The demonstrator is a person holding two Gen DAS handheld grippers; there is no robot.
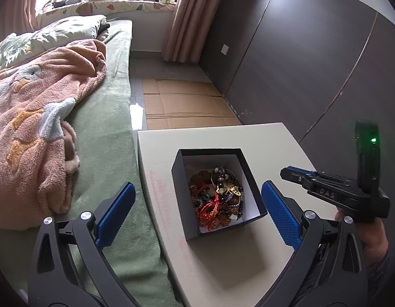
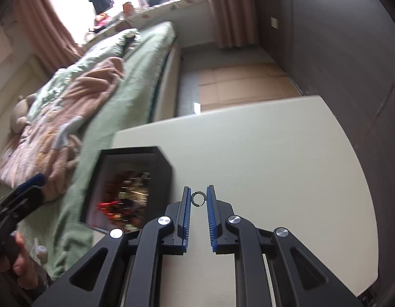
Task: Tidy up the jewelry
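R gripper [image 2: 198, 192] pinches thin, small metal ring [image 2: 198, 199].

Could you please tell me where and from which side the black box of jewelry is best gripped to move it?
Probably grip one upright side wall of the black box from above, one finger inside and one outside. The box is open-topped, its walls look thin and straight, and the tangled jewelry lies low, leaving the upper inner wall bare. The open left gripper already hangs nearest it.

2 downward wrist views; shared box [image 1: 218, 192]
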